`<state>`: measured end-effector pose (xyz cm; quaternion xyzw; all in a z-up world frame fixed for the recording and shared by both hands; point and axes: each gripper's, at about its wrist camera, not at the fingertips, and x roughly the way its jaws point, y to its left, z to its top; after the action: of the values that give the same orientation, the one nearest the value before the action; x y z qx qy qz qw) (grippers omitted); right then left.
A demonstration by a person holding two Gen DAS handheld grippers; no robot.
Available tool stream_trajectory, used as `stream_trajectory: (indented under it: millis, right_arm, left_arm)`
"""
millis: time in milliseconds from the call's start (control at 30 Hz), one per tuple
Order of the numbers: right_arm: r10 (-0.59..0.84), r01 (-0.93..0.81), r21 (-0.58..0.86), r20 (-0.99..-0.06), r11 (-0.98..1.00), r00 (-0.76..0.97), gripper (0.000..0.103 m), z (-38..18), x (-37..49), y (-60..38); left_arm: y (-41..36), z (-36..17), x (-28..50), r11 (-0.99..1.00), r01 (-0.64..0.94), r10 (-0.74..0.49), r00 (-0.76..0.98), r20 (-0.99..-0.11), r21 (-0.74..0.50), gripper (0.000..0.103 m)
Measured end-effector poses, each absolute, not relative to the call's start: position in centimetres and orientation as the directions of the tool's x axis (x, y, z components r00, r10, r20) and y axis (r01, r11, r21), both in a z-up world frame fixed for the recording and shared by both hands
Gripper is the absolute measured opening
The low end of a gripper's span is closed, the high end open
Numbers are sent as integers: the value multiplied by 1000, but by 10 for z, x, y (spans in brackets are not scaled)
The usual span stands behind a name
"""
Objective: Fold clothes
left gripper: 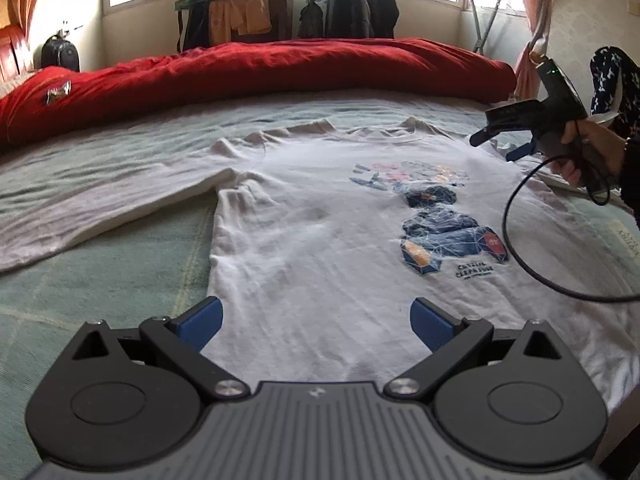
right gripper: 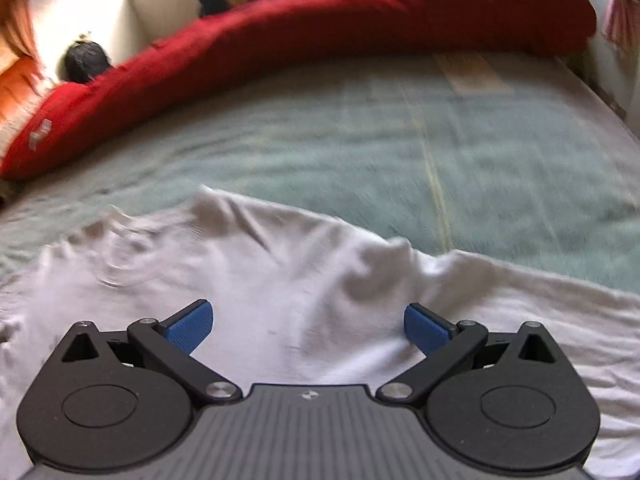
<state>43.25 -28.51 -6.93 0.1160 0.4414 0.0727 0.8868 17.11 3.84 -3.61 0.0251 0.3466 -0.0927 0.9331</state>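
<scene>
- Left hand-held gripper: jaws spread wide, nothing between the blue pads. It hovers over the hem end of the garment, pointing along it toward the collar.
- White long-sleeved shirt: lies flat, front up, on the bed, directly ahead of and beneath the left hand-held gripper. A blue printed graphic sits ahead and to the right of the jaws. One sleeve extends outward to the left of the gripper across the green bedcover.
- Right hand-held gripper: jaws likewise fully apart and empty. It is positioned above the shoulder area of the shirt, with wrinkled white fabric directly below and ahead; bare bedcover lies beyond. This view is motion-blurred.
- In the left wrist view, the right hand-held gripper appears ahead and far right, held by a hand, near the collar side of the shirt; a black cable loops from it over the fabric.
- Red duvet: bunched along the far edge of the bed, well beyond both grippers.
- Clothes rack with dark garments stands by the windows behind.
</scene>
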Motion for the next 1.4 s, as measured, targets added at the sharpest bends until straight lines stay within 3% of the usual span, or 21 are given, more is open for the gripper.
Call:
stream_trajectory:
  millis: [233,400,633,1033,1400]
  right_arm:
    - [297,-63,330,-732,942,613,103,-45,386,-277]
    - [255,-40,281,-791,959,556,103,-62,365,-279]
    - [315,-125,302,-742,945,591,103,-25,333,-253]
    - [230,-275,100,-839,956,493,103,-67,231,-177]
    - [143,-193,32,-789,981,598,103,-80,155,-176]
  left_arm:
    - [39,-30,165,983,181,-148,751,-643,-15,100]
    - [33,-24,155,976,215,-177,751,-636,-17,100]
    - [40,-19,144,980,198,-173,749,-640,-32,100]
    - [40,-20,127,971,236,-189,725,-663,-19,100]
    - [14,-53,127,938,341,-280,649,-707,-59,100]
